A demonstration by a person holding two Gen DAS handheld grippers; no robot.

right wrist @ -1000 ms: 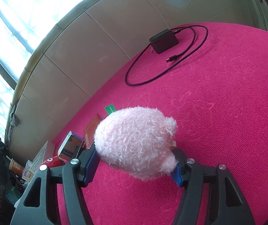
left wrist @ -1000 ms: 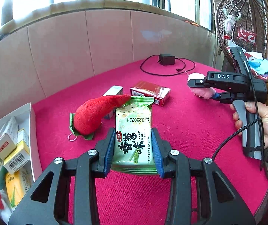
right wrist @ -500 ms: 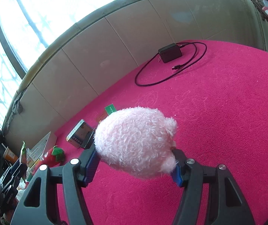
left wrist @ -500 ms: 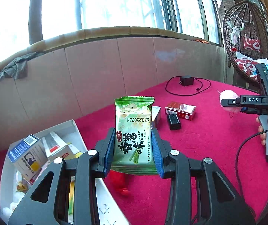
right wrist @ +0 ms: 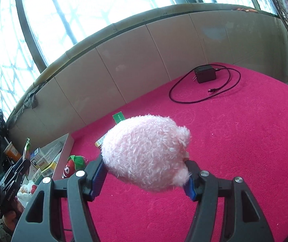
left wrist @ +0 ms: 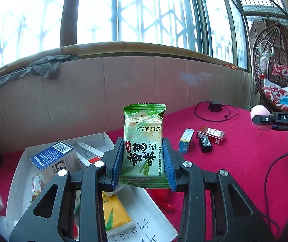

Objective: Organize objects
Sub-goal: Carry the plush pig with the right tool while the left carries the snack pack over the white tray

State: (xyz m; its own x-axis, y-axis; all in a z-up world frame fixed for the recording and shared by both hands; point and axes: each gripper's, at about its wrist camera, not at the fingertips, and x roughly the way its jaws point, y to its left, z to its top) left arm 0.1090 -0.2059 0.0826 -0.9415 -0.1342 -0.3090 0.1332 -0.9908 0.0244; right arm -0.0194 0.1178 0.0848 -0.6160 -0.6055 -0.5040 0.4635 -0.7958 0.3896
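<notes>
Left gripper (left wrist: 143,161) clamped on a green cracker packet (left wrist: 144,147), blue pads pressed against both long edges; packet upright, off the surface, printed side toward the camera. Directly below and to the left of it: white box (left wrist: 21,171) on the red cloth (left wrist: 244,171), holding a blue-and-white carton (left wrist: 53,158), a yellow packet (left wrist: 114,213) and other small cartons, partly hidden by the gripper arms. Just beside the box's right edge, a red strawberry plush (right wrist: 70,166), mostly hidden in the left wrist view, clear in the right. Farther out on the cloth, a loose group close together: small blue-ended carton (left wrist: 186,140), black block (left wrist: 205,144), red box (left wrist: 210,134). Right gripper (right wrist: 145,178) clamped on a pink plush ball (right wrist: 146,153), held above the cloth; from the left wrist view it sits well to the right of the loose group. Near the back wall, black charger (right wrist: 205,76) with its cable (right wrist: 196,100) looped on the cloth. Small green card (right wrist: 119,118) lies flat behind the plush ball.
</notes>
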